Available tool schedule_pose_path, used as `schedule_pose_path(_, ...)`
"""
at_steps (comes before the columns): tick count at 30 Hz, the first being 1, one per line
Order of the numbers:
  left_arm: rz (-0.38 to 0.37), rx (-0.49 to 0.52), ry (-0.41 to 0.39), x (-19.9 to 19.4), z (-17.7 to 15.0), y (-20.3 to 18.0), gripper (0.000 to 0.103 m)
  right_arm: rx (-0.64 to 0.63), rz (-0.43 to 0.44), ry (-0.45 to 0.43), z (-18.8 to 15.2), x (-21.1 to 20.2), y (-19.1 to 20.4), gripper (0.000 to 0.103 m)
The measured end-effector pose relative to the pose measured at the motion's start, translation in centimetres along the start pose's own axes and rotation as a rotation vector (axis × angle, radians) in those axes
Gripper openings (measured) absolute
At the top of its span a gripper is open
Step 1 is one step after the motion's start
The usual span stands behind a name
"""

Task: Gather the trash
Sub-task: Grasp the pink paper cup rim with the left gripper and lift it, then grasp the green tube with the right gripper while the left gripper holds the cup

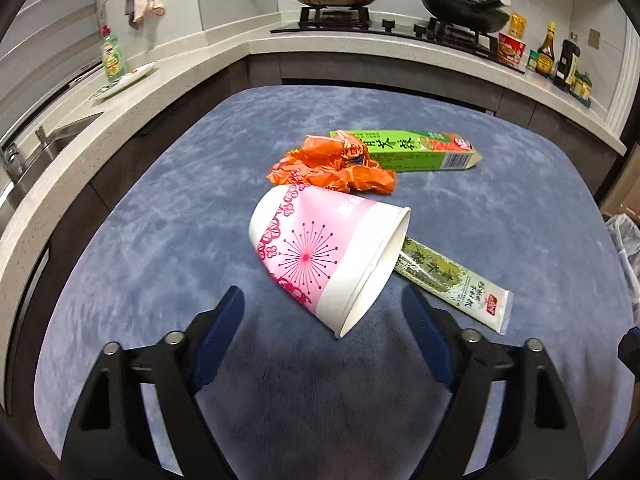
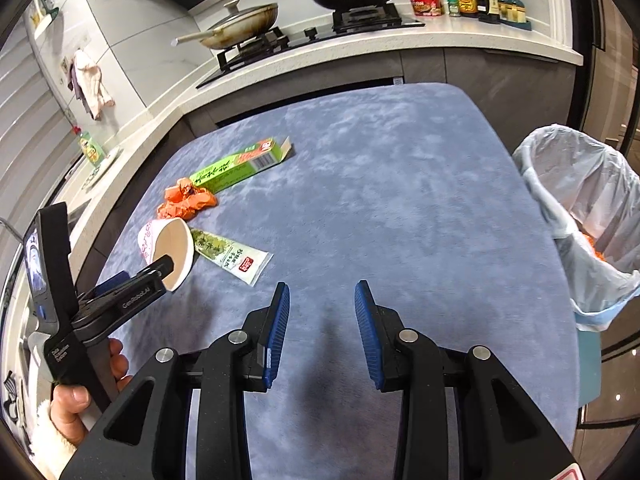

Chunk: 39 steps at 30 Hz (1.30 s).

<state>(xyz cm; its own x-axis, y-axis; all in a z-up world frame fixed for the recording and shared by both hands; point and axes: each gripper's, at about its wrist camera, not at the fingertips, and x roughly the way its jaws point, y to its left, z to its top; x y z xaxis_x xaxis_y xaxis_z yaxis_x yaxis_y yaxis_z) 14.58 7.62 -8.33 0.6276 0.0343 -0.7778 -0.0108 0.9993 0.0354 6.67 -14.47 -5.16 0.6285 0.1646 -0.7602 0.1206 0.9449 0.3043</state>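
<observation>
At twelve o'clock of the spread left gripper [image 1: 322,306], the toppled pink paper cup [image 1: 320,256] lies nearest, rim toward four o'clock; the spread right gripper [image 2: 322,300] holds nothing.

"GenRobot.AI" on left gripper [image 2: 136,280]

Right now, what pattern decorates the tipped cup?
Pink floral bursts on the cup, clearest in the left wrist view.

The left gripper [image 1: 322,304] fills the lower frame, jaws spread wide. The right gripper [image 2: 322,300], low in its frame's centre, is parted too.
</observation>
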Motion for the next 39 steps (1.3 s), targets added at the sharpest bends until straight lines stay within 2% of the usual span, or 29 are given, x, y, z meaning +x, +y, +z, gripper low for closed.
schedule_pose_path(2, 0.001, 0.012, 0.011, 0.6, 0.0, -0.1, 0.064, -0.009, 0.002, 0.010, 0.1, 0.7, 0.4, 0.034)
schedule_pose_path(5, -0.016, 0.021, 0.030, 1.3, -0.1, -0.1, 0.040, -0.019, 0.008, 0.023, 0.2, 1.7, 1.0, 0.034)
schedule_pose_path(7, -0.041, 0.026, 0.049, 1.7, -0.1, 0.0, 0.018, -0.027, 0.010, 0.030, 0.3, 2.3, 1.4, 0.034)
schedule_pose_path(10, -0.059, 0.018, 0.054, 1.7, -0.1, 0.5, 0.007, -0.038, 0.022, 0.044, 0.5, 3.4, 2.1, 0.034)
schedule_pose_path(13, -0.073, 0.019, 0.044, 1.3, 0.1, 1.0, 0.004, -0.050, 0.042, 0.057, 0.7, 4.5, 2.9, 0.034)
schedule_pose_path(20, -0.096, 0.026, 0.023, 0.1, 1.0, 2.0, 0.003, -0.118, 0.083, 0.076, 1.7, 7.3, 5.6, 0.034)
schedule_pose_path(23, -0.098, 0.019, 0.034, 0.0, 1.2, 2.5, 0.003, -0.154, 0.091, 0.069, 2.5, 8.4, 6.7, 0.048)
schedule_pose_path(29, -0.076, -0.023, 0.061, 0.7, 1.5, 4.0, 0.003, -0.226, 0.097, 0.099, 3.9, 11.5, 8.4, 0.050)
schedule_pose_path(33, -0.080, -0.042, 0.070, 1.3, 1.7, 4.8, 0.004, -0.239, 0.113, 0.133, 3.7, 12.7, 8.6, 0.051)
schedule_pose_path(38, -0.095, -0.045, 0.074, 1.5, 1.7, 4.9, 0.003, -0.278, 0.124, 0.149, 2.3, 12.5, 9.4, 0.052)
schedule_pose_path(39, -0.098, -0.045, 0.078, 1.6, 1.7, 4.9, 0.003, -0.291, 0.118, 0.146, 2.0, 12.3, 9.7, 0.050)
